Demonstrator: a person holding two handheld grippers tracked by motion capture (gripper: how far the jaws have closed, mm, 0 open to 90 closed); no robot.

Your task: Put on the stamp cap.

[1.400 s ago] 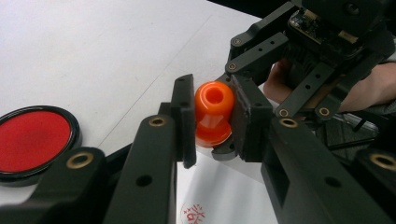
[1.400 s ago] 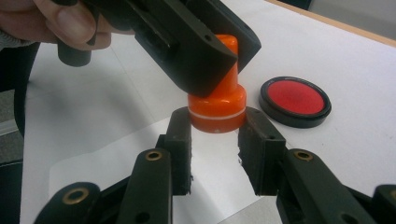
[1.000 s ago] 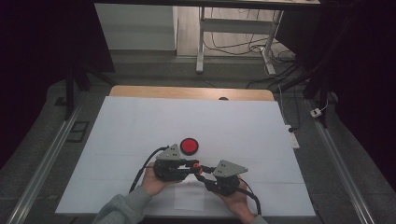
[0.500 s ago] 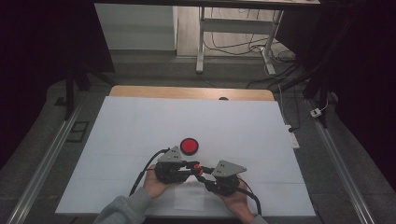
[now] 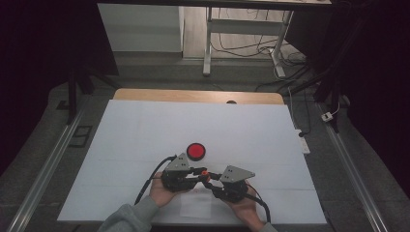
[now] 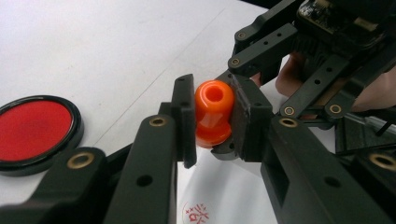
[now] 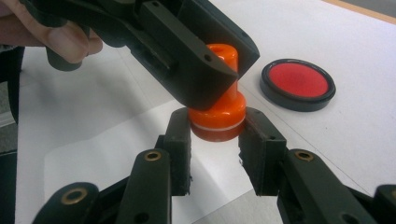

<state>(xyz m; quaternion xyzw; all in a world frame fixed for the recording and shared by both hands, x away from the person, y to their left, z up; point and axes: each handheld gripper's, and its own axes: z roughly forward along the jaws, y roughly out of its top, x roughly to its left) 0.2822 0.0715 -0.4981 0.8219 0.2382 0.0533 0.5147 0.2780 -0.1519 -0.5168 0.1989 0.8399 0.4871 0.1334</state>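
Observation:
A small orange stamp (image 5: 205,172) with a knob handle hangs just above the white table, near its front edge. My left gripper (image 5: 201,174) is shut on the stamp's upper handle (image 6: 213,100), one jaw on each side. From the other side my right gripper (image 5: 209,179) is shut on the stamp's wider base (image 7: 218,119). In the right gripper view the left gripper's jaw covers part of the handle. A round red ink pad (image 5: 196,151) in a black rim lies on the table just behind the grippers, also seen as the ink pad (image 6: 33,127) and the ink pad (image 7: 298,83).
A white paper slip (image 5: 196,208) lies under the grippers, with a red stamped mark (image 6: 200,213) on it. White sheet (image 5: 145,130) covers the table, with a wooden edge (image 5: 193,95) at the back. Cables trail from both grippers toward the person.

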